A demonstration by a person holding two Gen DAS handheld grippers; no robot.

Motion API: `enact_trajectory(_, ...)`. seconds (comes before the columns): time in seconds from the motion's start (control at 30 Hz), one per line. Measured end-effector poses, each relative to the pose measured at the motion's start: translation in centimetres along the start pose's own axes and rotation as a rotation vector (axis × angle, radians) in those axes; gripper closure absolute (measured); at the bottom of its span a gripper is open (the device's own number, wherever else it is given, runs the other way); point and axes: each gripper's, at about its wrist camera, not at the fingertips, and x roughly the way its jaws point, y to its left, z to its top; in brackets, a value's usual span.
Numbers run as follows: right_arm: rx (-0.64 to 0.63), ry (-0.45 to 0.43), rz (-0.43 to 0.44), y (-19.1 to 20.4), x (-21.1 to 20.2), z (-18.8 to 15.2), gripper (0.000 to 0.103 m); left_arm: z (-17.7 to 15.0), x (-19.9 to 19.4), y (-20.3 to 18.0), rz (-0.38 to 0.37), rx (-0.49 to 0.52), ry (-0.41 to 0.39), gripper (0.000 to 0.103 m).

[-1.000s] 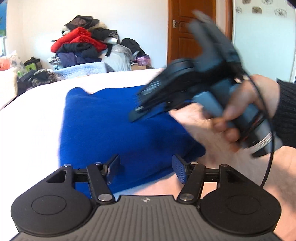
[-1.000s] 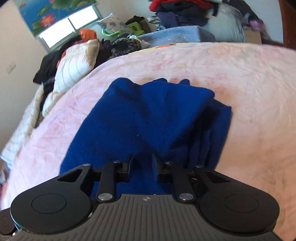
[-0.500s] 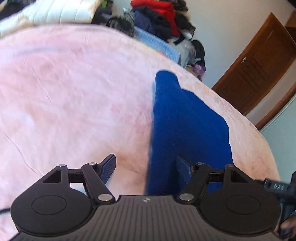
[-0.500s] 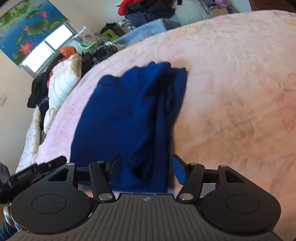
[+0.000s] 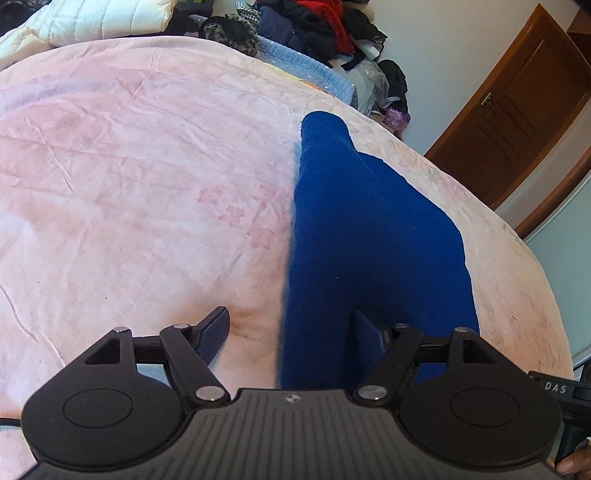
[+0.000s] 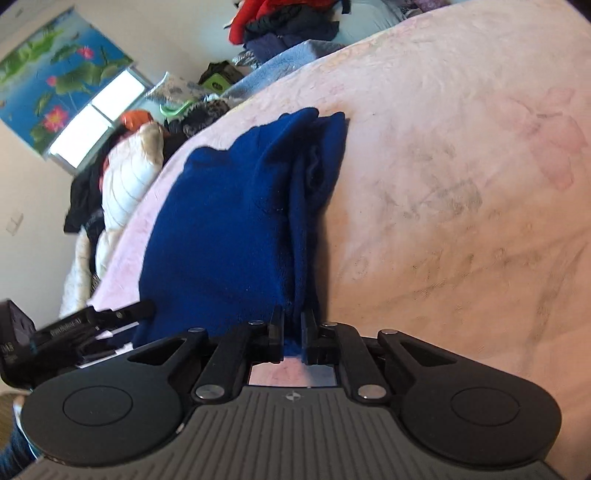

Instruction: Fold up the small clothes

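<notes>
A blue knit garment (image 5: 369, 240) lies folded lengthwise on the pink bedspread (image 5: 129, 184). My left gripper (image 5: 291, 332) is open and straddles the garment's near left edge; its right finger is on the cloth, its left finger over the bedspread. In the right wrist view the garment (image 6: 229, 221) shows stacked folded layers along its right side. My right gripper (image 6: 292, 332) is shut on the near right edge of those layers. The left gripper's body (image 6: 74, 328) shows at the left of that view.
A white quilt (image 6: 129, 181) and piles of clothes (image 5: 314, 26) lie beyond the far edge of the bed. A brown door (image 5: 517, 110) stands at the right. A window with a lotus picture (image 6: 55, 81) is on the left wall.
My right gripper has shut on the garment's near right edge; half a second ago it was open. My left gripper has stayed open at the near left edge, with the view steadying.
</notes>
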Motion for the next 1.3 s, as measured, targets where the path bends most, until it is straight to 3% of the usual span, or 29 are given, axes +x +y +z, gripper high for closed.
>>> enact_trajectory(0.07, 0.074, -0.012, 0.047, -0.3, -0.6, 0.7, 0.067, 0.1, -0.1, -0.2, -0.012, 0.004, 0.004, 0.029)
enact_trajectory(0.17, 0.087, -0.117, 0.076, -0.2, -2.0, 3.1, 0.050, 0.4, 0.1, -0.3, -0.008, 0.006, -0.003, 0.029)
enact_trajectory(0.4, 0.061, -0.146, -0.008, 1.1, 3.9, 12.1, 0.051, 0.4, 1.5, -1.7, 0.019, 0.039, -0.015, 0.024)
enact_trajectory(0.5, 0.080, -0.126, -0.112, 1.0, 7.8, 14.5, 0.054, 0.1, 1.9, -2.4, 0.035, 0.083, -0.026, 0.019)
enact_trajectory(0.53, 0.087, -0.111, -0.118, 0.9, 8.8, 14.7, 0.069, 0.0, 2.0, -2.7, 0.043, 0.102, -0.026, 0.018)
enact_trajectory(0.57, 0.088, -0.103, -0.102, 1.0, 9.6, 14.8, 0.093, -0.1, 2.1, -3.0, 0.049, 0.122, -0.024, 0.017)
enact_trajectory(0.63, 0.047, -0.126, -0.036, 1.9, 9.5, 14.6, 0.094, -0.2, 2.2, -3.2, 0.054, 0.151, -0.022, 0.016)
enact_trajectory(0.73, 0.009, -0.231, 0.009, 2.6, 7.4, 14.6, 0.095, -0.4, 2.3, -3.3, 0.050, 0.185, -0.028, 0.016)
enact_trajectory(0.83, 0.106, -0.199, -0.087, -1.3, 8.2, 14.6, 0.094, -0.6, 2.4, -3.9, 0.072, 0.236, -0.020, 0.016)
enact_trajectory(0.9, 0.117, -0.155, -0.087, -2.4, 9.0, 13.7, 0.094, -0.4, 2.4, -4.1, 0.077, 0.252, -0.002, 0.017)
enact_trajectory(0.97, 0.122, -0.173, -0.057, -2.1, 8.6, 13.1, 0.080, 0.7, 1.7, -3.7, 0.067, 0.230, -0.006, 0.023)
enact_trajectory(1.03, 0.164, -0.188, -0.043, -1.9, 7.7, 13.2, 0.047, 2.2, 0.0, -3.7, 0.084, 0.220, -0.096, 0.023)
enact_trajectory(1.07, 0.161, -0.226, -0.041, -1.6, 6.9, 13.3, 0.041, 3.3, -1.0, -3.9, 0.085, 0.224, -0.160, 0.023)
enact_trajectory(1.13, 0.098, -0.295, -0.046, -0.3, 5.4, 13.6, 0.044, 5.5, -1.9, -5.0, 0.059, 0.244, -0.249, 0.023)
enact_trajectory(1.2, 0.066, -0.282, 0.012, 1.2, 5.3, 14.0, 0.044, 7.7, -0.9, -7.0, 0.045, 0.294, -0.266, 0.023)
enact_trajectory(1.27, 0.124, -0.232, 0.107, 1.9, 6.4, 14.1, 0.037, 9.8, 2.2, -8.5, 0.001, 0.320, -0.221, 0.023)
enact_trajectory(1.3, 0.175, -0.201, 0.153, 1.8, 7.3, 14.0, 0.035, 10.8, 4.4, -8.9, -0.009, 0.317, -0.151, 0.023)
